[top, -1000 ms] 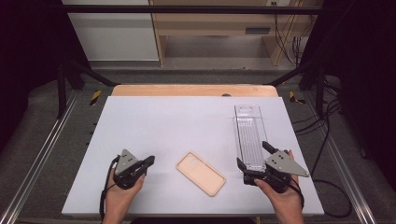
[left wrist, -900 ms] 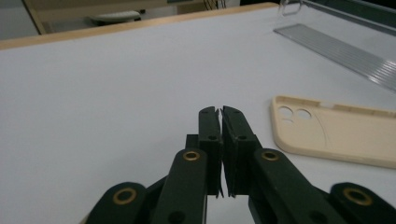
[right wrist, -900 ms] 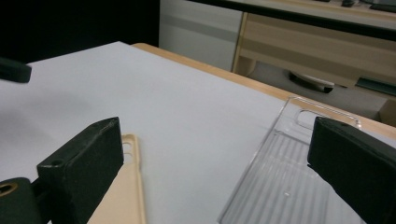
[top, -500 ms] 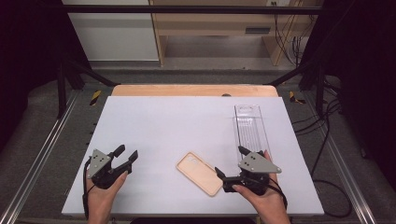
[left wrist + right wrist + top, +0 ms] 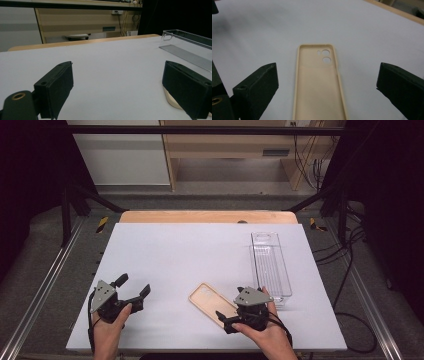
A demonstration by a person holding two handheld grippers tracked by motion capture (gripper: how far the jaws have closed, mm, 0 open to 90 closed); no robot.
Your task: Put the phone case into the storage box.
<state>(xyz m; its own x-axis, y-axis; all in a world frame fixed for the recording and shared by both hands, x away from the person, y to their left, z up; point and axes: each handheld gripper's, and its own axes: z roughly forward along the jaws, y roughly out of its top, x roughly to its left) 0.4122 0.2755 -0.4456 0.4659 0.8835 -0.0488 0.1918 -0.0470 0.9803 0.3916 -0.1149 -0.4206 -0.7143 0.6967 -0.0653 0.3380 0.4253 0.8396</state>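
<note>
With the phone case [image 5: 212, 302] lying flat on the table [image 5: 200, 250], left of the clear tray [image 5: 270, 265] — approach step. Right gripper [image 5: 324, 82] spread astride its near end; left gripper [image 5: 134, 289] just opened, empty. Next: close squarely on the rims.

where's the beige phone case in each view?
High view: phone case lies low, right of centre, just left of the right gripper.
Left gripper view: a beige corner at lower right, behind the right-hand jaw.
Right gripper view: bottom centre, between the open jaws.
Shared landmark: white table.
</note>
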